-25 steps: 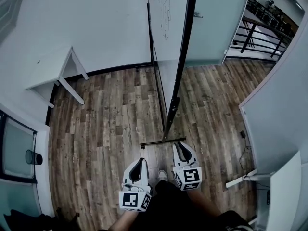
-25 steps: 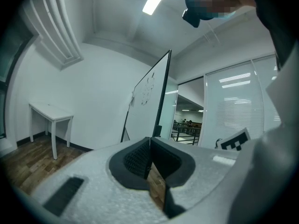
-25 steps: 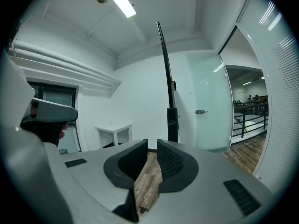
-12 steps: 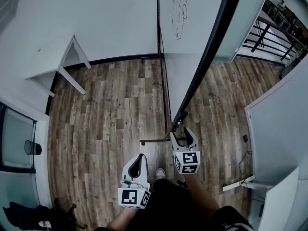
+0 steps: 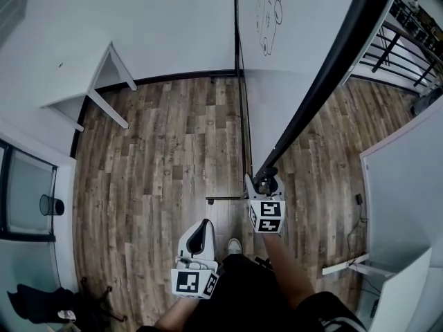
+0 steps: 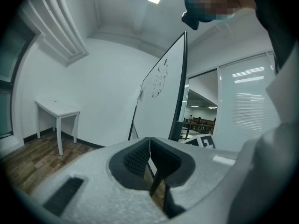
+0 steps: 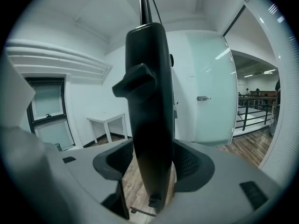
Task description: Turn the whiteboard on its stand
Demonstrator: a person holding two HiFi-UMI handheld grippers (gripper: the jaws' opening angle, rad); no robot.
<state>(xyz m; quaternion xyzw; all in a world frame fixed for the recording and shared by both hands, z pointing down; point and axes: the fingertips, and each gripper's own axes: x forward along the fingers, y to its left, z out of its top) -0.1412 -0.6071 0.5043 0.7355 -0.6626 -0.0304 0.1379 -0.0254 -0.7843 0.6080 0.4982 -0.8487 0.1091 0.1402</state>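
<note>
Right gripper, fingers just opened wide, has advanced to straddle the whiteboard frame, which rises toward 1 o'clock; not yet clamped for turning. Left gripper: fingers together, empty.

The right tongs leave their spot close to the person's body and push out toward 12 o'clock, up to the black frame of the whiteboard. Their jaws, closed a second ago, have just been opening. They now stand wide apart with the frame's lower end between them.
</note>
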